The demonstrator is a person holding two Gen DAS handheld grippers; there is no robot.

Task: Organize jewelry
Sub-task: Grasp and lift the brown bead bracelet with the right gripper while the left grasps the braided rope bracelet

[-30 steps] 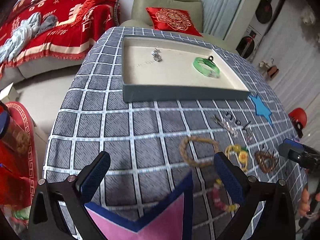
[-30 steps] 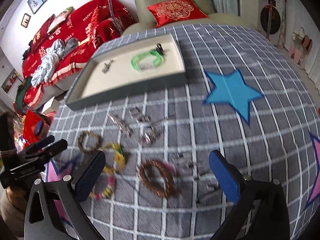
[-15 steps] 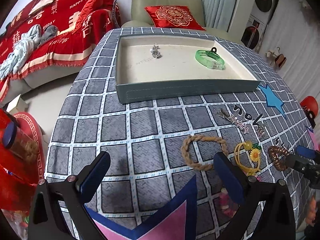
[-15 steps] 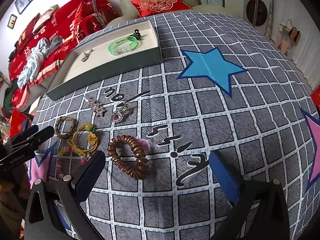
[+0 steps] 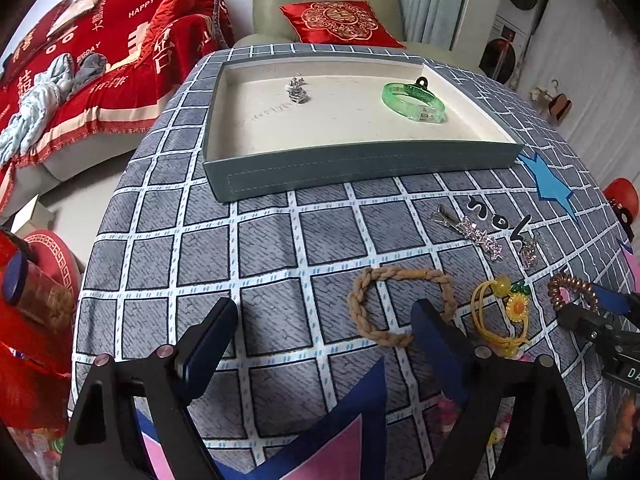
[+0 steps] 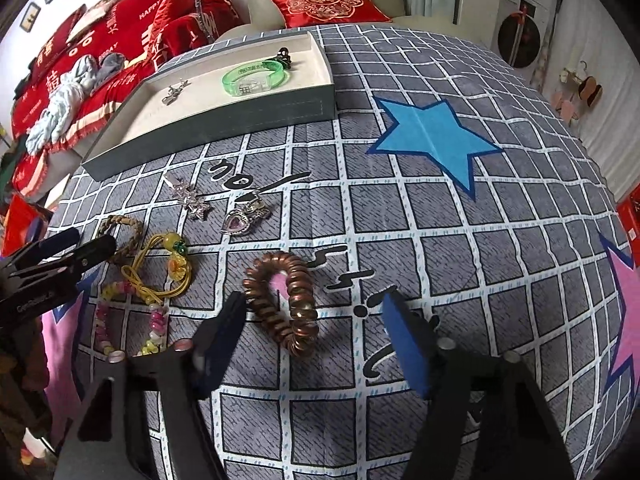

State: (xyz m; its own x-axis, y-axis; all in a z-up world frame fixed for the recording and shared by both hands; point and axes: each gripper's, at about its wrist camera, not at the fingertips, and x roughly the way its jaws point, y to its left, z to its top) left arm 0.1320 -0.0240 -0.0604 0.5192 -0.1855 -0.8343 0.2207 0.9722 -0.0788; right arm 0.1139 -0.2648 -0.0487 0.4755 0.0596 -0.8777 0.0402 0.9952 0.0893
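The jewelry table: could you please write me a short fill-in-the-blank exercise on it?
1. The green bangle lies inside the ____.
2. The right tongs are open around the ____ spiral hair tie.
3. The braided rope bracelet lies on the ____, outside the box.

Missing words: box; brown; tablecloth

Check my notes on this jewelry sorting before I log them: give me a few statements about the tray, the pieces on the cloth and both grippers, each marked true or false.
1. The green bangle lies inside the tray. True.
2. The copper spiral hair tie is already in the tray. False: it lies on the cloth, in front of the right gripper.
3. The left gripper is shut on the braided bracelet. False: its fingers are apart and hold nothing.
4. The heart pendant lies on the cloth outside the tray. True.
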